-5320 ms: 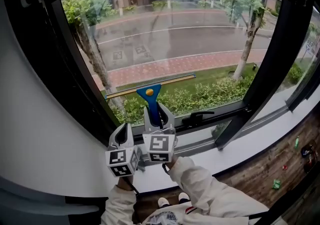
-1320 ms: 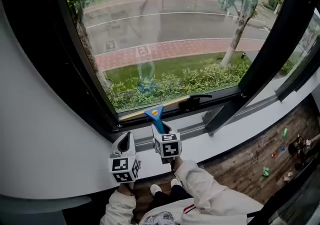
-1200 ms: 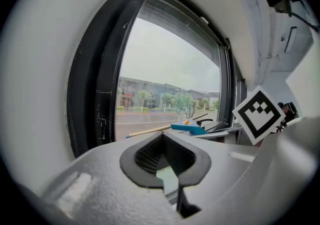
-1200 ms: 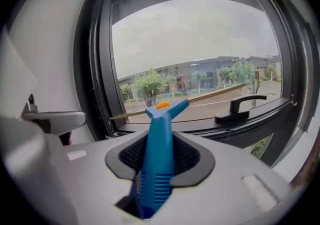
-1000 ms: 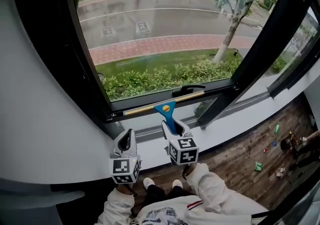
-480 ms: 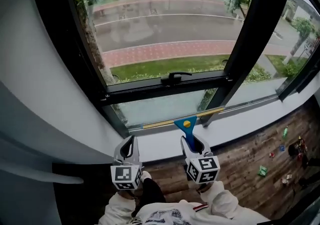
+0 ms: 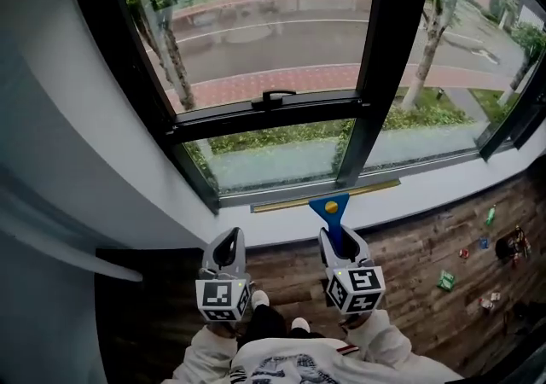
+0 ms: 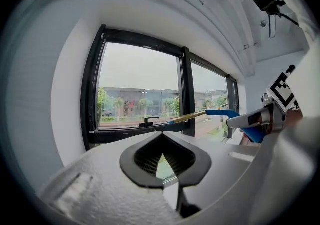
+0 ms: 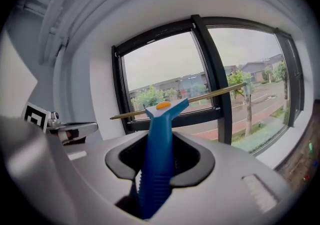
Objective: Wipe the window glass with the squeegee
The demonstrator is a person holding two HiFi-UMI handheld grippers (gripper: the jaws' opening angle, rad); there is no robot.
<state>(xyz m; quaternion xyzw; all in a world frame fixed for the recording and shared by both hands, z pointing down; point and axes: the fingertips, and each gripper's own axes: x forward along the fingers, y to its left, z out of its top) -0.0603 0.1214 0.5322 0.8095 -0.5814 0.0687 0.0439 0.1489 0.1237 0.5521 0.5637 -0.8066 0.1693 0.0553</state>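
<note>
My right gripper (image 7: 339, 242) (image 9: 159, 161) is shut on the blue handle of the squeegee (image 7: 329, 208) (image 9: 160, 134). The squeegee's brass-coloured blade lies level just in front of the white sill (image 7: 426, 190), below the window glass (image 7: 256, 32) and off it. My left gripper (image 7: 227, 244) (image 8: 162, 156) hangs to the left of it with its jaws together and nothing between them. In the left gripper view the squeegee (image 8: 220, 114) and the right gripper (image 8: 260, 118) show at the right. The left gripper (image 9: 75, 130) shows at the left in the right gripper view.
A black frame with a vertical mullion (image 7: 371, 58) and a crossbar bearing a handle (image 7: 273, 97) divides the window. A white wall (image 7: 68, 160) curves in at the left. Small items (image 7: 448, 280) lie on the wooden floor at the right. The person's shoes (image 7: 277, 314) show below.
The squeegee has come down off the glass past the lower frame to sill height. Both grippers have drawn back and down from the window, and the view has shifted right.
</note>
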